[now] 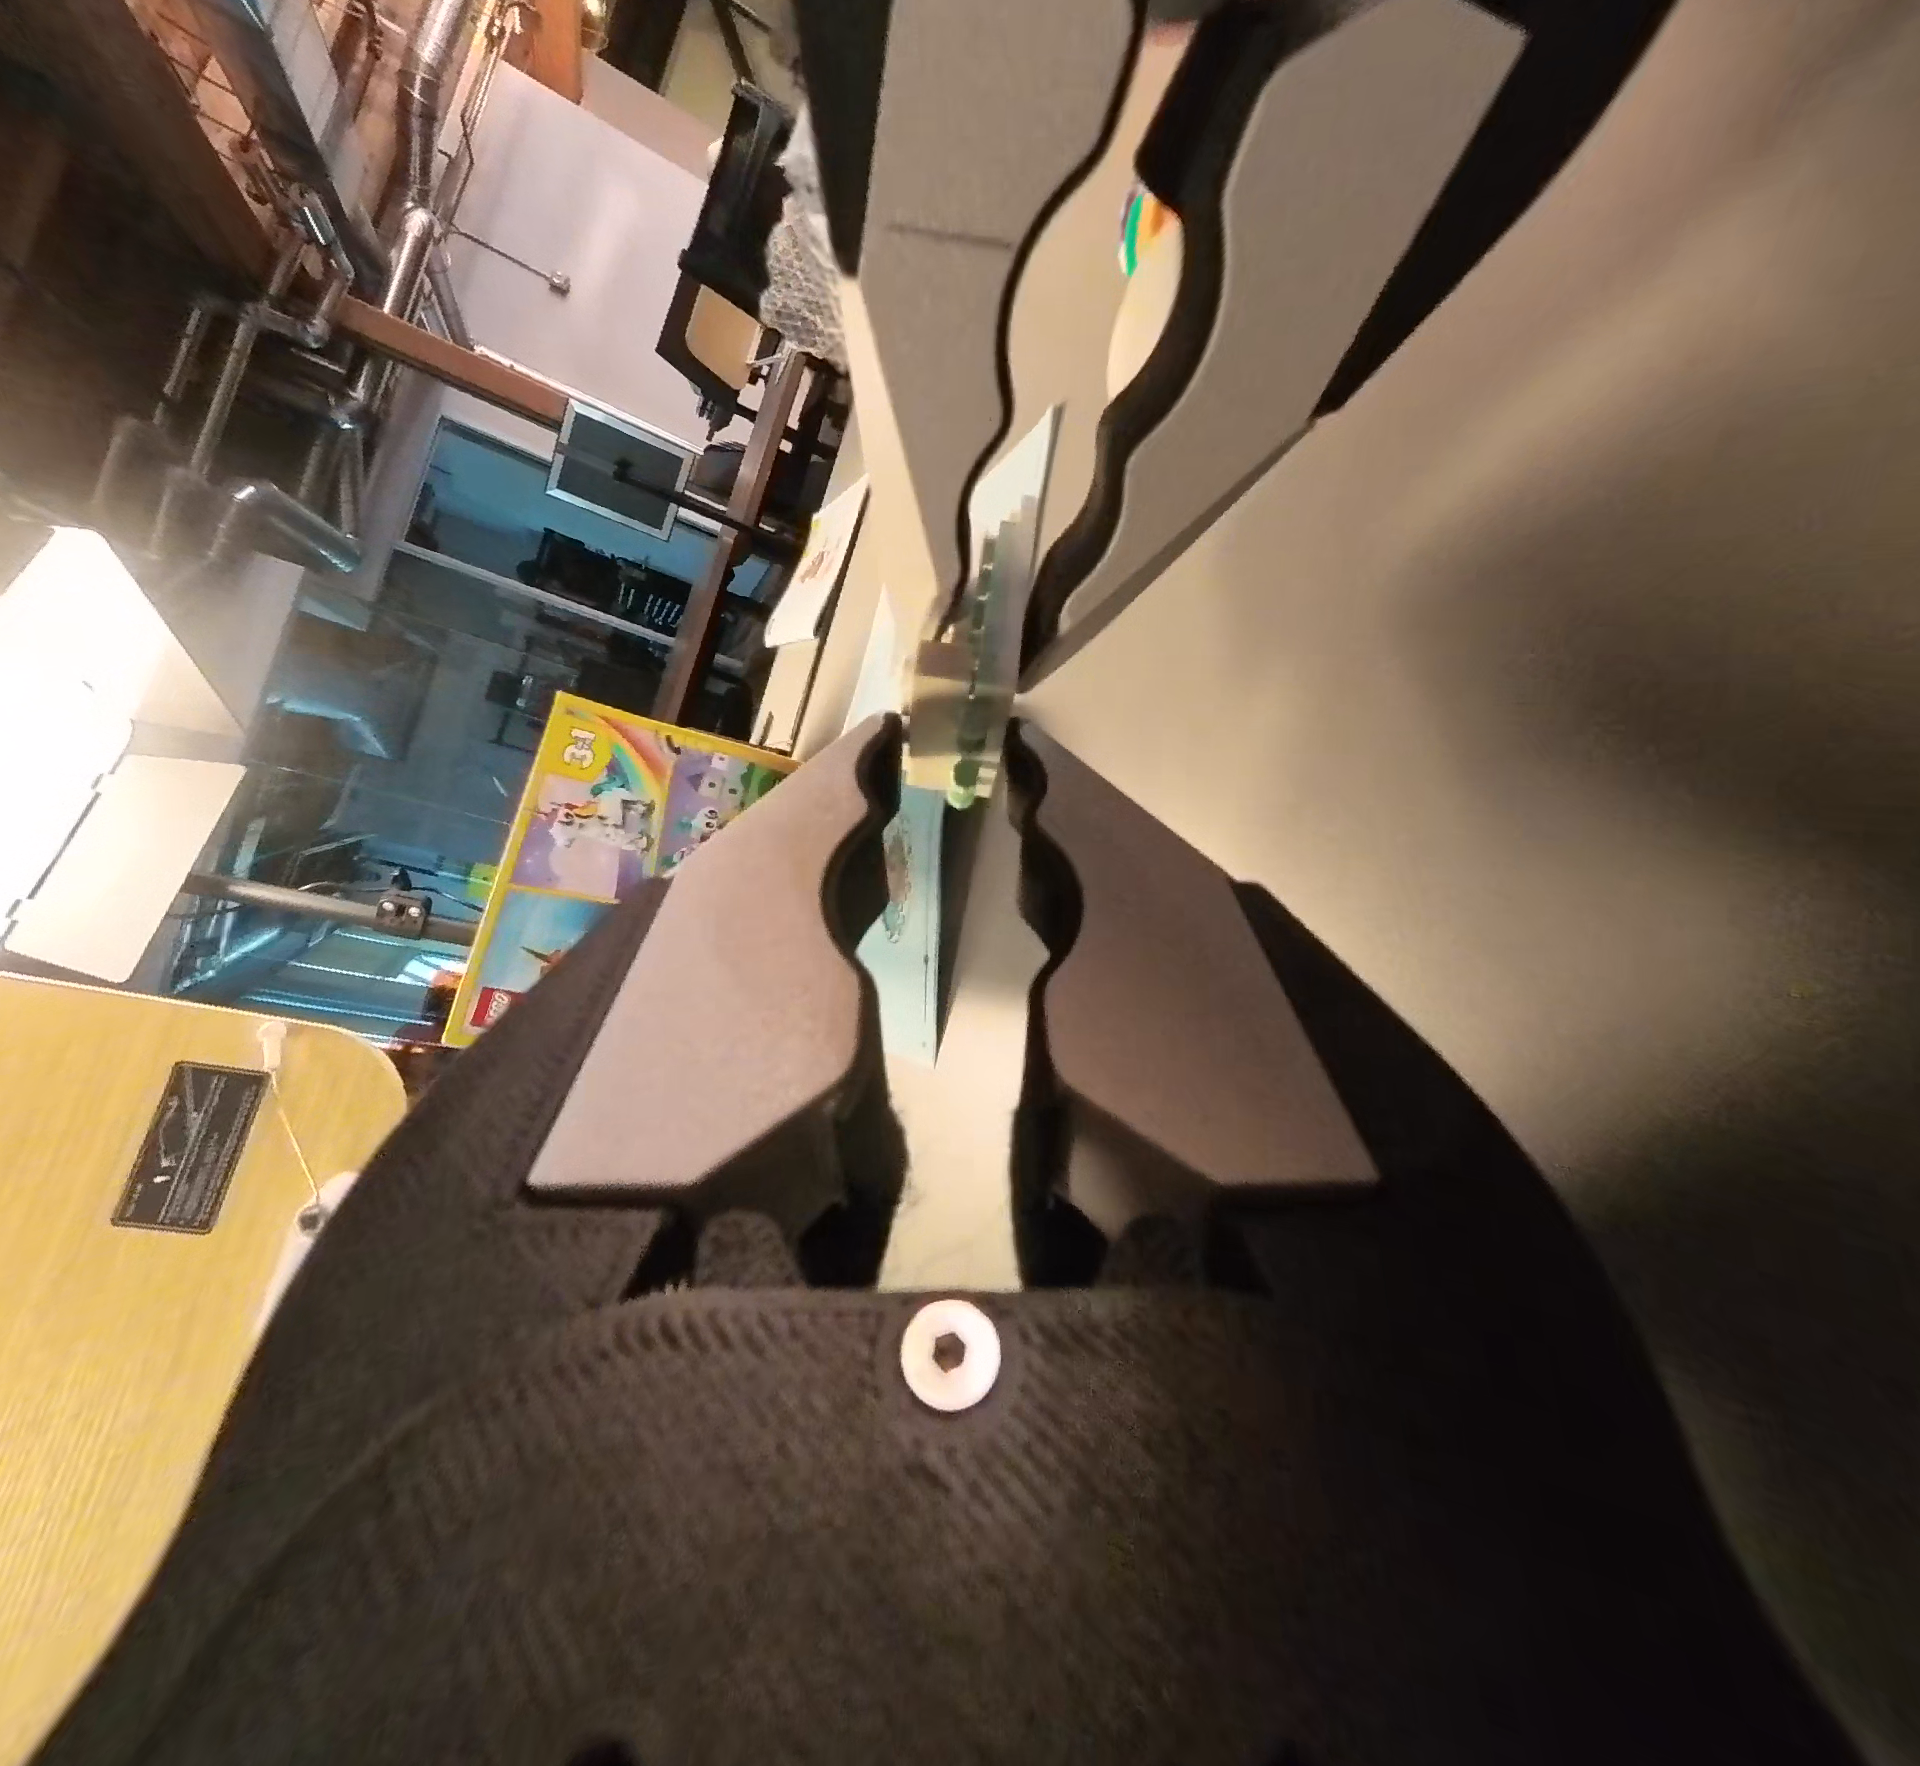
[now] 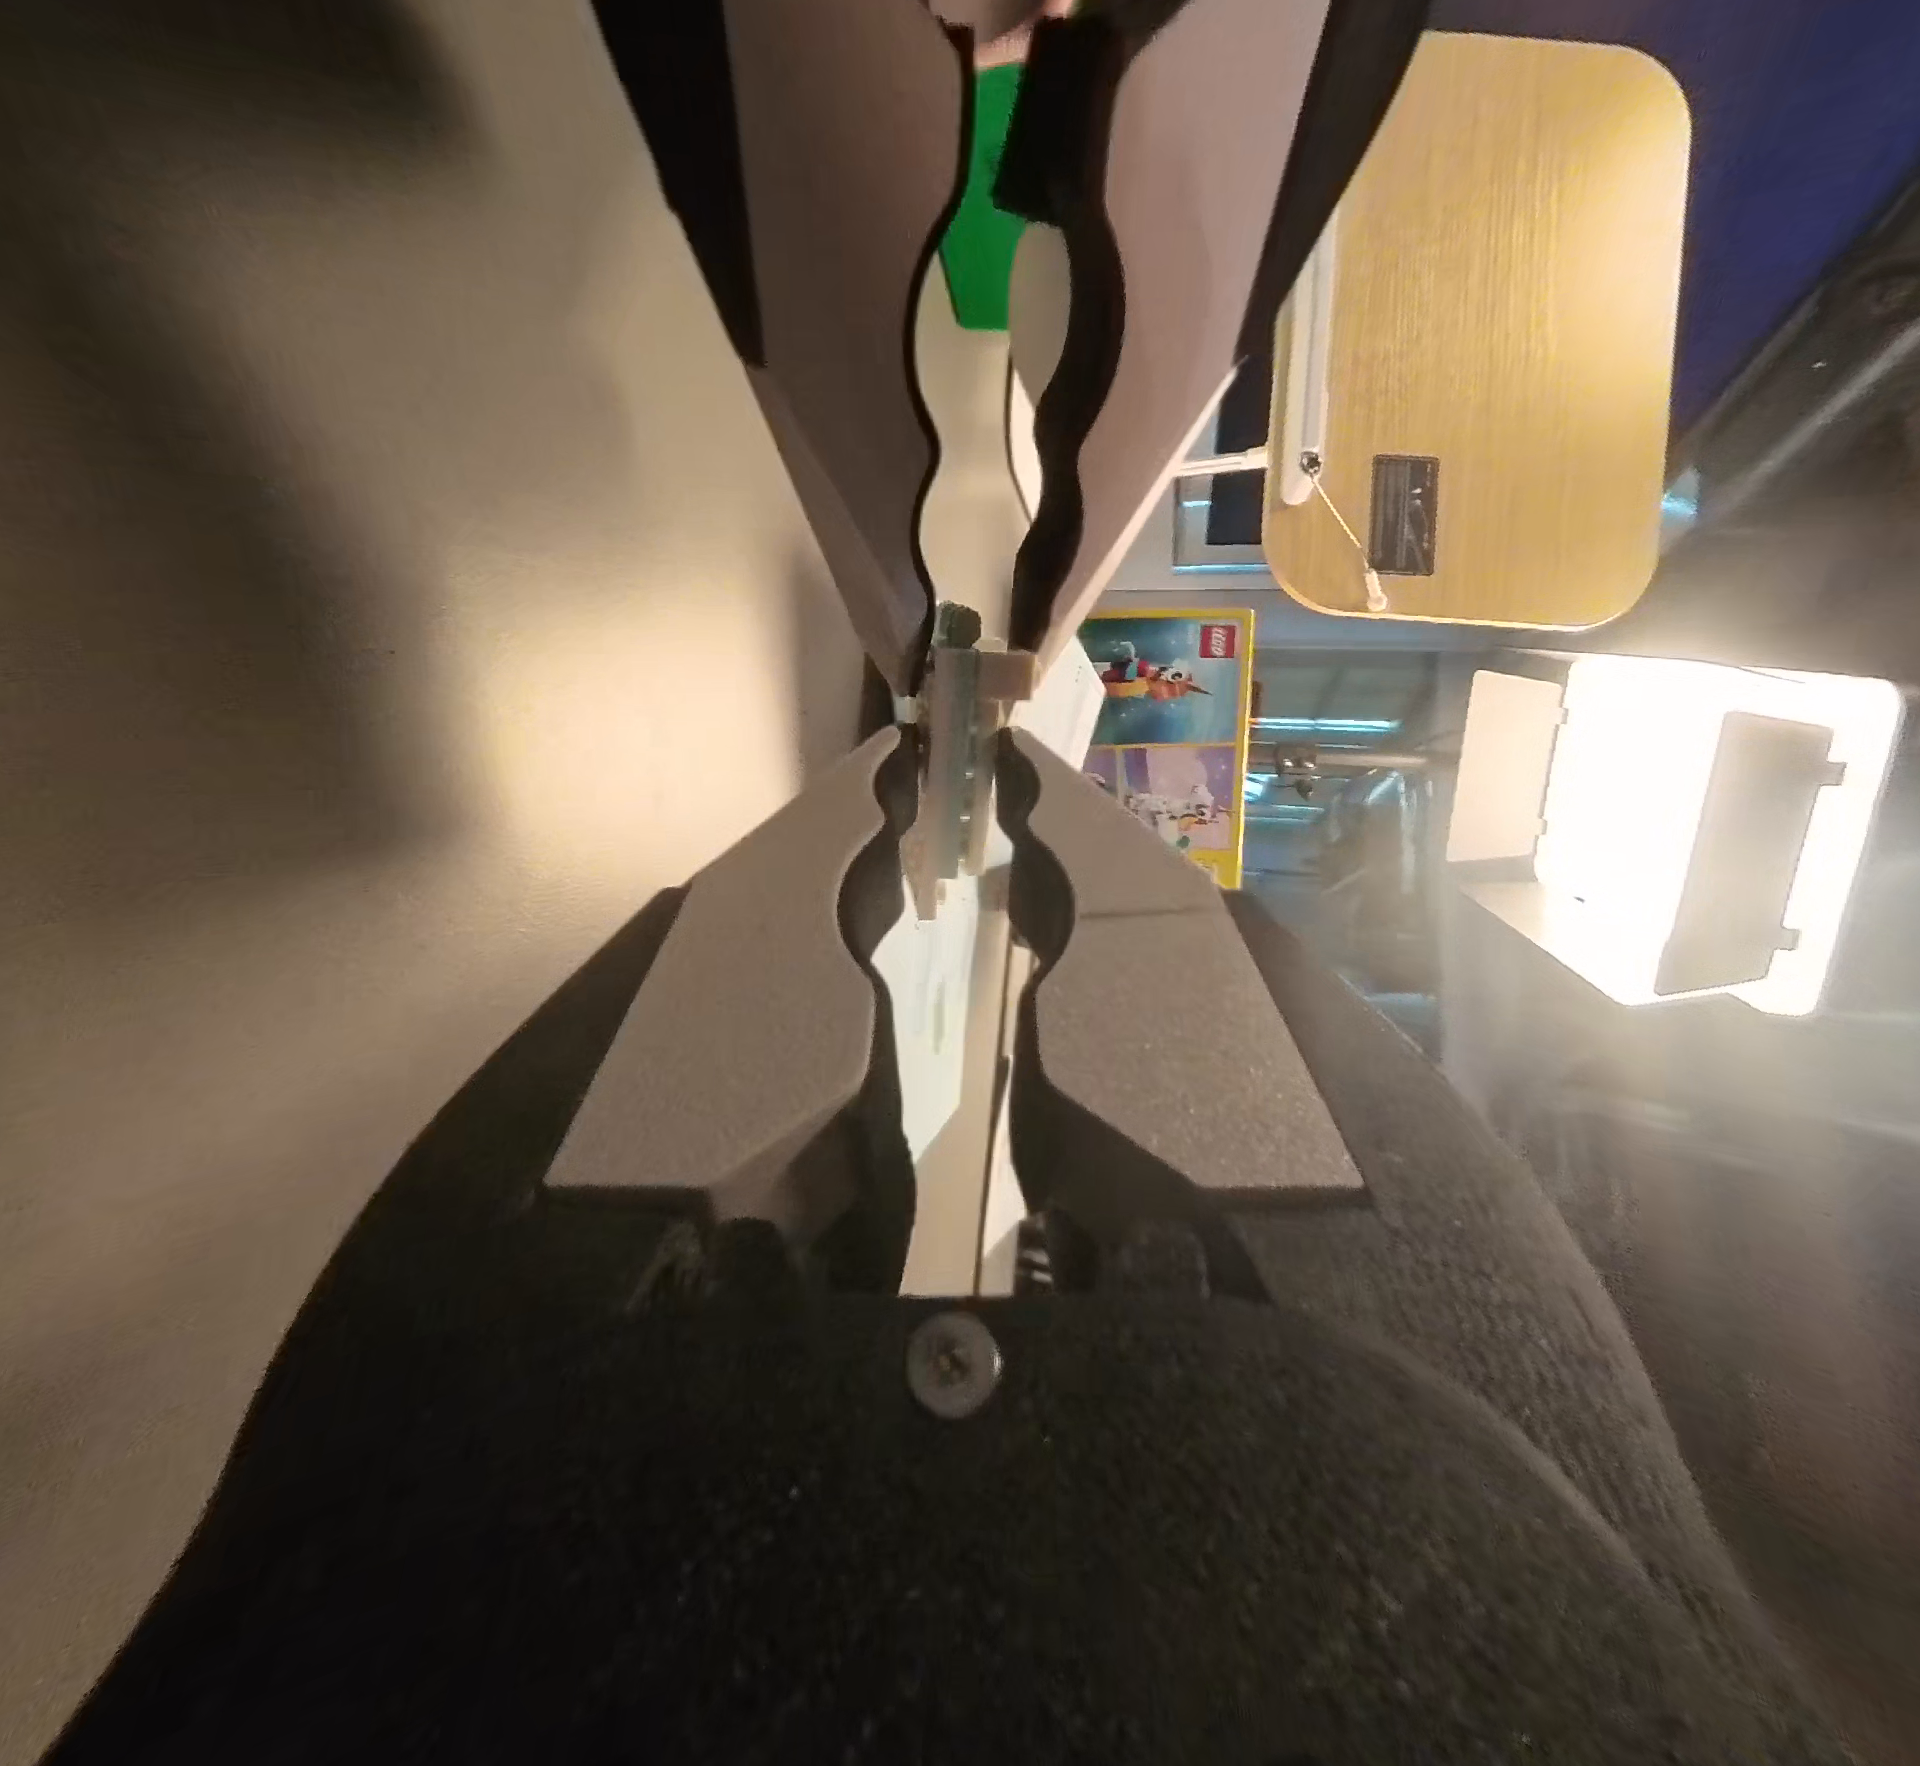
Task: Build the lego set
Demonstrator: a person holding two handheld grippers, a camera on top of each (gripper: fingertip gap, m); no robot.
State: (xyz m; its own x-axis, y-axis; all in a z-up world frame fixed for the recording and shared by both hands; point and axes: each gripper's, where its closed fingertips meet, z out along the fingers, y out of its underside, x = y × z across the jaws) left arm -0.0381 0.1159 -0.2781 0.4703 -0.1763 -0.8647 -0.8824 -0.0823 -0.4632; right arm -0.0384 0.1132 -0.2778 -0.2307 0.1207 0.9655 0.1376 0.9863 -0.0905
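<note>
A small lego assembly [image 1: 958,714] of flat green plates with a pale brick on one side hangs in the air between my two grippers, which face each other tip to tip. In the left wrist view my left gripper [image 1: 954,742] comes from below and is shut on it. My right gripper [image 1: 987,651] comes from above and pinches its far end. In the right wrist view the lego assembly [image 2: 956,771] sits edge-on in my right gripper [image 2: 951,745], which is shut on it. The left gripper [image 2: 971,669] meets it from above, at the tan brick [image 2: 1013,674].
Both views are rolled sideways. The beige table [image 1: 1507,677] lies close behind the grippers. An instruction booklet [image 1: 914,916] lies on it, and the yellow lego box [image 1: 623,864] stands at its edge; the box also shows in the right wrist view [image 2: 1174,740]. A green piece [image 2: 987,241] lies beyond the left gripper. A wooden chair [image 2: 1475,345] stands nearby. The tips of both grippers are at nearly the same place.
</note>
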